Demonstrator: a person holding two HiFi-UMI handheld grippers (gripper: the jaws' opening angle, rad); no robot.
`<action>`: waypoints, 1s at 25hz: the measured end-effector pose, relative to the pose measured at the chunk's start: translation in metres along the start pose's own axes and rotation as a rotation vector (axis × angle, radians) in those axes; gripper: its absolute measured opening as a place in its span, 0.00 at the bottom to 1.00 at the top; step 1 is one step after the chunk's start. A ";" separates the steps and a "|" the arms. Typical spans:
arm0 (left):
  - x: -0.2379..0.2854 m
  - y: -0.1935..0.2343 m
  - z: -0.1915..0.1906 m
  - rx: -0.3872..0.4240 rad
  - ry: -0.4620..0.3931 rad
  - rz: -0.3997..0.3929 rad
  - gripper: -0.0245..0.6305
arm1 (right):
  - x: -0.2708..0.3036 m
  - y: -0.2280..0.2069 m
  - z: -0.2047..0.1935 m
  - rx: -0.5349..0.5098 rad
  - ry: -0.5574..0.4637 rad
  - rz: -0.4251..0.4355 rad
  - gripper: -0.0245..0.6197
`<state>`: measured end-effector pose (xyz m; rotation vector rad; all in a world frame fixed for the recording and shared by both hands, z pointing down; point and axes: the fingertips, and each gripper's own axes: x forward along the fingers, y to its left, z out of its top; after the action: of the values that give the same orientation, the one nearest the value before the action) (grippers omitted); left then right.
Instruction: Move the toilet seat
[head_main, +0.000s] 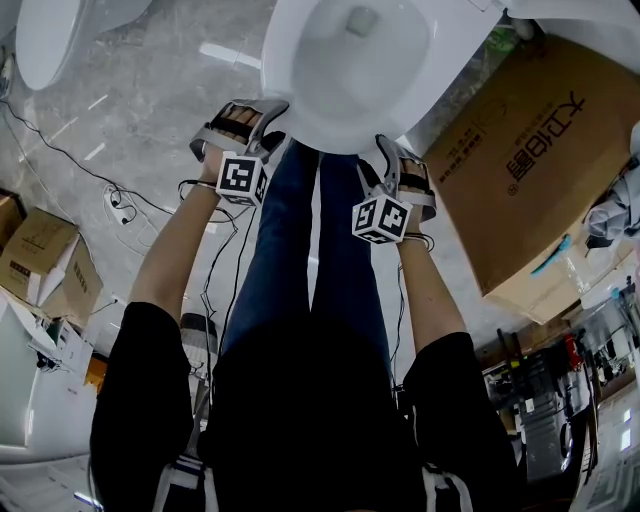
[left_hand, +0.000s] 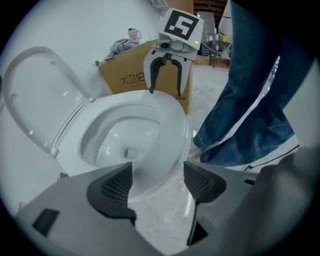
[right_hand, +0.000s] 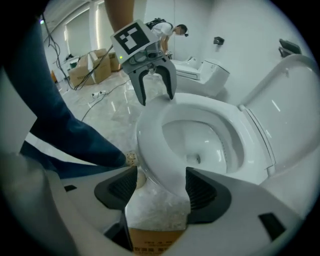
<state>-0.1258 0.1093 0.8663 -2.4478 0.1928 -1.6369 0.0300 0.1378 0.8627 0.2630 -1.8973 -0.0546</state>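
A white toilet has its seat (head_main: 340, 135) lying down on the bowl, and the lid (left_hand: 35, 90) stands raised behind it. My left gripper (head_main: 258, 118) hangs at the seat's front left edge. My right gripper (head_main: 392, 150) hangs at its front right edge. In the left gripper view the jaws (left_hand: 157, 182) stand open, with the seat's front rim (left_hand: 177, 125) just beyond the pads. In the right gripper view the jaws (right_hand: 161, 187) are open too; the seat rim (right_hand: 150, 140) runs down between the pads, and neither pad presses on it.
A large cardboard box (head_main: 530, 150) stands right of the toilet. A second toilet (head_main: 60, 35) is at the far left. Cables (head_main: 120, 200) trail over the marble floor beside smaller boxes (head_main: 40, 255). The person's jeans-clad legs (head_main: 320, 250) stand before the bowl.
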 end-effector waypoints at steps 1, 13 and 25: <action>0.001 0.001 -0.001 0.028 0.009 0.009 0.52 | 0.002 -0.001 0.000 -0.038 0.013 -0.010 0.51; 0.011 -0.002 0.005 0.206 0.035 -0.026 0.54 | 0.025 -0.004 0.009 -0.365 0.093 0.007 0.52; 0.010 -0.001 0.008 0.254 0.050 -0.015 0.54 | 0.016 -0.013 0.011 -0.439 0.111 -0.039 0.52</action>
<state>-0.1145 0.1086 0.8727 -2.2262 -0.0269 -1.6188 0.0165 0.1205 0.8716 0.0029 -1.7187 -0.4678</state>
